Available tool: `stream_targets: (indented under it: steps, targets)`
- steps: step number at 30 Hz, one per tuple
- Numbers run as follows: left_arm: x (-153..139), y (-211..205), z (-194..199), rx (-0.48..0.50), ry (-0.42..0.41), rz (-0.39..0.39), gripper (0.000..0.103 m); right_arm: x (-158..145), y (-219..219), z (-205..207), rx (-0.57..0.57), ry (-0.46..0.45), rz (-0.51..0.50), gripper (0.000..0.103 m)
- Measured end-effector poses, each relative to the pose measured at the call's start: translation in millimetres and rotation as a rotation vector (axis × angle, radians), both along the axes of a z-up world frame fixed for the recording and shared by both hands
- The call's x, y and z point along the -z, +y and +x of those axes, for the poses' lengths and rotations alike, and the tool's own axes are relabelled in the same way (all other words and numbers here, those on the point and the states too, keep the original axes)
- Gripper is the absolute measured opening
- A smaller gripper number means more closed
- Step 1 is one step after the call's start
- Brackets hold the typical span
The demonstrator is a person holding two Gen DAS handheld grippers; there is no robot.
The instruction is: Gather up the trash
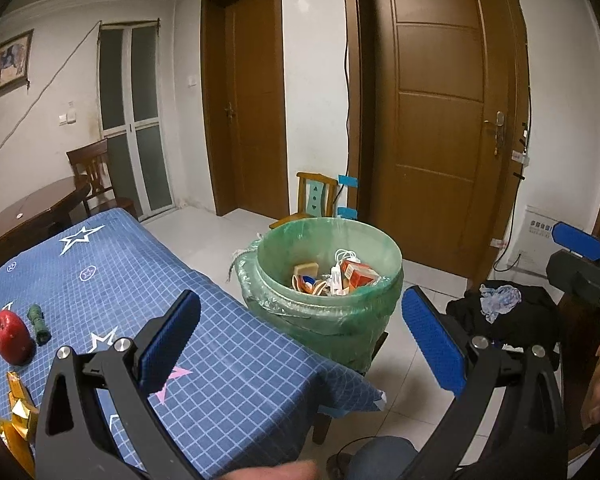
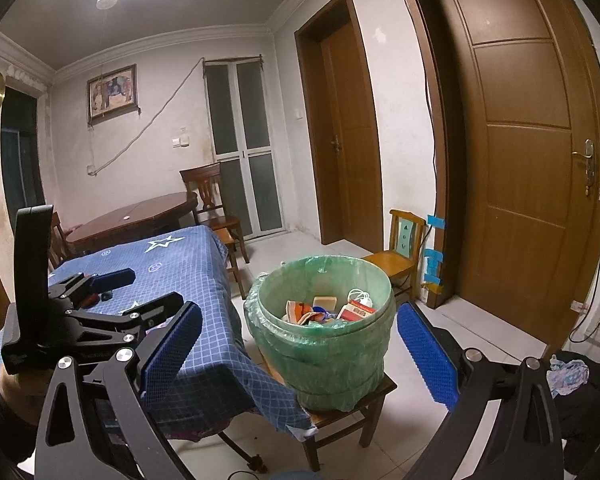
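A blue grid-checked tablecloth (image 1: 228, 344) with white and pink stars carries a red apple (image 1: 11, 336), beside a bin (image 2: 320, 344) lined in translucent green.

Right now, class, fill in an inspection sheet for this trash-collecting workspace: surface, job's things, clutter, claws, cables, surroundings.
Surface: table under a blue checked cloth with star prints.
Job's things: bin lined with a green bag, standing on a low wooden stool beside the table; boxes and wrappers already inside. Gold wrappers at the table's near edge.
Clutter: red apple and a small dark green bundle on the cloth.
Claws: left claw open, empty; right claw open, empty.
Cables: a cord runs down the wall beside the door.
Surroundings: dark clothes heap on the floor; round wooden table behind.
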State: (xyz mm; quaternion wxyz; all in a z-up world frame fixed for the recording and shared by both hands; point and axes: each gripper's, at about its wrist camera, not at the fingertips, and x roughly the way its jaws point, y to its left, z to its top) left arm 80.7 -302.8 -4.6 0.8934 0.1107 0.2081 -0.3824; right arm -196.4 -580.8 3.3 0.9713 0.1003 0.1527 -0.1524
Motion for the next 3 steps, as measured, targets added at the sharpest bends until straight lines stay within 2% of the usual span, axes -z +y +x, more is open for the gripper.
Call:
stream_targets:
  steps: [3]
  targets:
    - [1.6,-0.5,-1.4,-0.002,-0.004,0.006,0.097,1.4,0.2,-0.2,0.002,0.001,0.003,0.098]
